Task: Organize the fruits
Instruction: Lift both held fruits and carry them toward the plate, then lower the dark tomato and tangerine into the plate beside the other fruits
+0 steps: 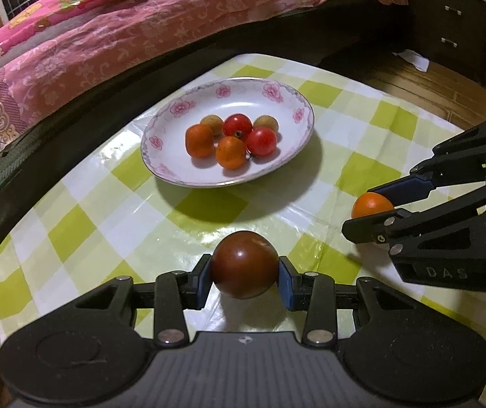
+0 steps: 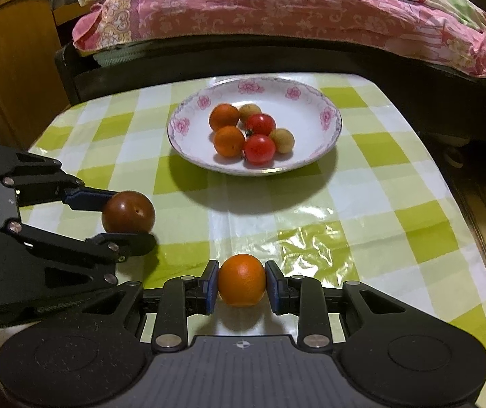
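1. Nearest the left wrist camera, the left gripper (image 1: 245,273) pinches a dark reddish-brown, glossy round fruit (image 1: 245,264) between its blue pads, one pad pressed on each side.
2. Closest to the right wrist camera, the right gripper (image 2: 241,284) pinches a small round orange citrus fruit (image 2: 241,279) in the same way, blue pads tight on both sides.
3. Both held fruits hang just above a green-and-white checked plastic tablecloth (image 1: 83,231), near its front edge and well apart from the plate.
4. A shallow white ceramic plate with pink flower rim (image 2: 328,115) sits farther back on the cloth.
5. In it lie two orange citrus fruits (image 2: 224,117), two red cherry tomatoes (image 2: 260,149) and two small tan round fruits (image 2: 283,140), clustered and touching.
6. Behind the table runs a bed with a pink floral quilt (image 1: 106,34).
7. A dark wooden drawer cabinet (image 1: 453,27) stands at the far right in the left wrist view.
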`<state>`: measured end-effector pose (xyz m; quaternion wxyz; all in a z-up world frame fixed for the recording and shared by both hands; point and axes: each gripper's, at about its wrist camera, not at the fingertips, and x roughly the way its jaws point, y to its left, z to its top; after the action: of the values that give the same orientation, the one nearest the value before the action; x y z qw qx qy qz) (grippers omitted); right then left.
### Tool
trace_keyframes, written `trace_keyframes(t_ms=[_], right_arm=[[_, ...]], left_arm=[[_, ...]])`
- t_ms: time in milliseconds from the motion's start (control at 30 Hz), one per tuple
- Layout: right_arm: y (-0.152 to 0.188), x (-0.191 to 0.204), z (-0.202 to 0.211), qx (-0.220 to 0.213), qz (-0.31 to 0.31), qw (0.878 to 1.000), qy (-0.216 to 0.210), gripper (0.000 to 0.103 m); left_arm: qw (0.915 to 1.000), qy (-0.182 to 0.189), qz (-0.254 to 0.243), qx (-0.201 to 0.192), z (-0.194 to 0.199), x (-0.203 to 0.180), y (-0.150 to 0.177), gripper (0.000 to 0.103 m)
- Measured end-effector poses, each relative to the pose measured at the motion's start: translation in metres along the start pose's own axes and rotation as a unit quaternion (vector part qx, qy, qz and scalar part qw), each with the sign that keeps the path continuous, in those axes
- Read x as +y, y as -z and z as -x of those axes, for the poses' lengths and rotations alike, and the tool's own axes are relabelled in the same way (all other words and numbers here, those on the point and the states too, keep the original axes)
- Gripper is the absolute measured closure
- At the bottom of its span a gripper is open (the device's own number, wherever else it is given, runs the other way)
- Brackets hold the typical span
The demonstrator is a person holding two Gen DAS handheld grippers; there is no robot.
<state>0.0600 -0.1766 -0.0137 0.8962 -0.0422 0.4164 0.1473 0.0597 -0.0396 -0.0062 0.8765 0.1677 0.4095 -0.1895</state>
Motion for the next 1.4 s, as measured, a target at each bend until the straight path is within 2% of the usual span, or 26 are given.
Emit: trace_keyframes(t_ms=[433,1400], right_arm=[[-0.01,0.002,0.006,-0.021,-0.002,1.0,-0.008,0.078],[-0.061,-0.013,-0.005,-0.061,-0.009,0.998,-0.004,0.077]], left_arm=[[0.9997,-0.01,0.01,-0.02,0.005,0.001,-0.015,0.056],[0.9981,-0.033,0.023,-0.047,-0.013,0.027,-0.055,0.057]])
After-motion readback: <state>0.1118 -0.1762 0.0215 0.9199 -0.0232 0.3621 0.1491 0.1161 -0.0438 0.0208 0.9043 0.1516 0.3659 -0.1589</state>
